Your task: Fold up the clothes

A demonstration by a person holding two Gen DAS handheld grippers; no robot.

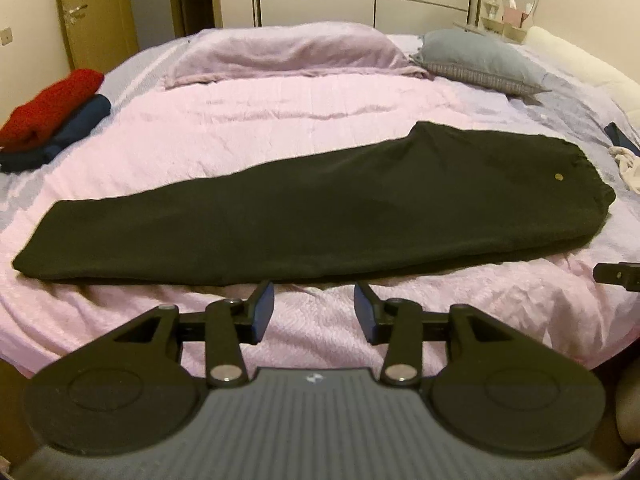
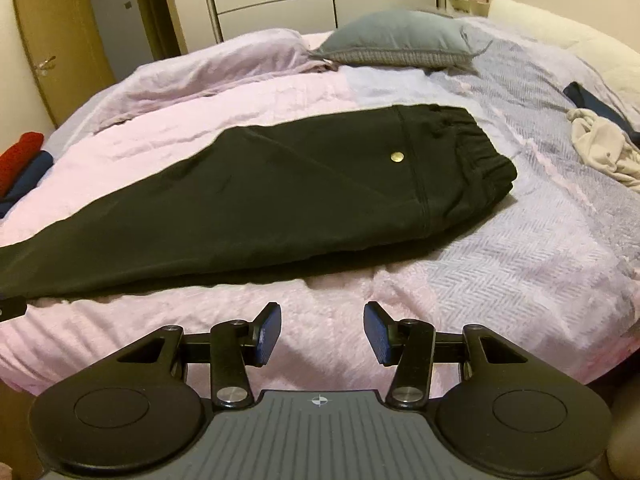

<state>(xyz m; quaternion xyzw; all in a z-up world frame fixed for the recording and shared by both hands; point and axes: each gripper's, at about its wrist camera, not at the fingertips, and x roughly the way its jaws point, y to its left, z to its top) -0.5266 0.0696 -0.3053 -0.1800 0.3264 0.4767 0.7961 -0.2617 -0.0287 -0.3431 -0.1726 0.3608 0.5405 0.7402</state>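
Black trousers (image 1: pixel 304 208) lie folded lengthwise, leg on leg, across the pink bedspread (image 1: pixel 248 120), waistband to the right with a brass button. In the right wrist view the trousers (image 2: pixel 280 192) show the elastic waistband at upper right. My left gripper (image 1: pixel 314 312) is open and empty, just short of the trousers' near edge at mid-length. My right gripper (image 2: pixel 322 330) is open and empty, over the bedspread (image 2: pixel 500 264) a little short of the trousers' near edge. The right gripper's tip shows at the right edge of the left wrist view (image 1: pixel 618 276).
A folded red garment (image 1: pixel 52 104) lies on a folded navy one (image 1: pixel 60 140) at the bed's left. A crumpled beige garment (image 2: pixel 604 148) and a dark one (image 2: pixel 588 100) lie at the right. A lilac pillow (image 1: pixel 288 50) and grey cushion (image 1: pixel 476 60) lie at the far side.
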